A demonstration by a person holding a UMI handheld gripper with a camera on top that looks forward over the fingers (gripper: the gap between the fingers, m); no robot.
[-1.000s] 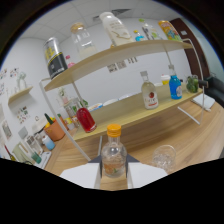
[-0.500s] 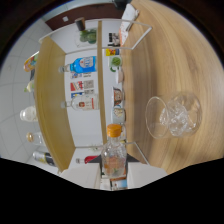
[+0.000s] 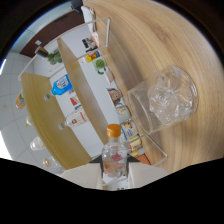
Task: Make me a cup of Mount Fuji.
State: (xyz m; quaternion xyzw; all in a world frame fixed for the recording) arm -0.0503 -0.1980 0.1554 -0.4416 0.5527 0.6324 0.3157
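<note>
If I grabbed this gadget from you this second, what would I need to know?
Gripper: jaws shut on the small orange-capped bottle, tipped over sideways, cap pointing toward the glass.
Glass of ice: on the wooden counter, beyond the bottle's cap, by the shelves of bottles.
Done: bottle picked up and tilted.
Left: cap looks on; no liquid visibly poured yet.

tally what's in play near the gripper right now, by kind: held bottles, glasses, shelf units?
Bottle with orange cap, held in the gripper: 1
Clear glass filled with ice, on the wooden table: 1
Wooden shelf unit beyond them: 1
Total: 3
Small bottles and jars on the shelves are too small to count reliably.
</note>
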